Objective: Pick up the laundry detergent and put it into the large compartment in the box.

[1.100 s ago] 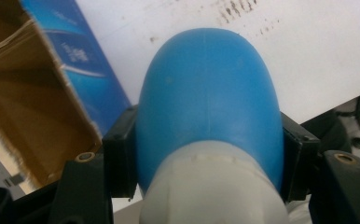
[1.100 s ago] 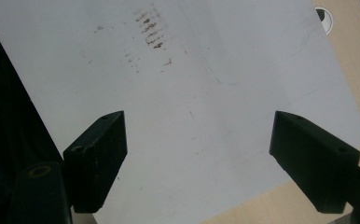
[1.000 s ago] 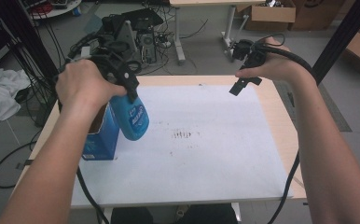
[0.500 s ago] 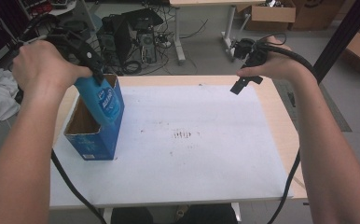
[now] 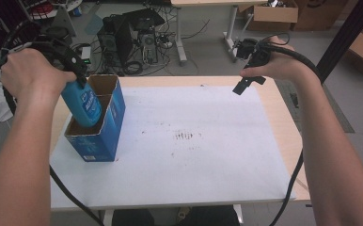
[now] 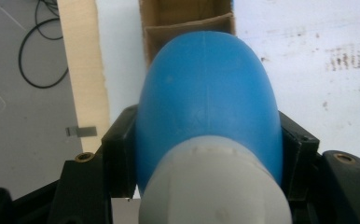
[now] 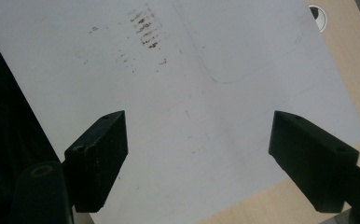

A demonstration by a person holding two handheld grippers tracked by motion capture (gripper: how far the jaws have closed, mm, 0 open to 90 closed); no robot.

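Near the desk's left edge, the left gripper (image 5: 78, 77) pinches a blue bottle (image 5: 83, 103) by its neck, its base dipping into the near compartment of the blue cardboard box (image 5: 102, 141). If the bottle catches the divider, the light box may tip. Over the far right corner, the right gripper (image 7: 197, 154) hangs spread and empty.

Both forearms are bare, with no sleeves showing in the high view. The left tongs (image 6: 206, 154) are black, with blocky jaws and brass-coloured screw inserts on their frame. The right tongs (image 7: 197, 158) have matte black, wedge-shaped jaws, a brass insert at the lower left. A thick black cable (image 5: 296, 186) trails from the right tongs.
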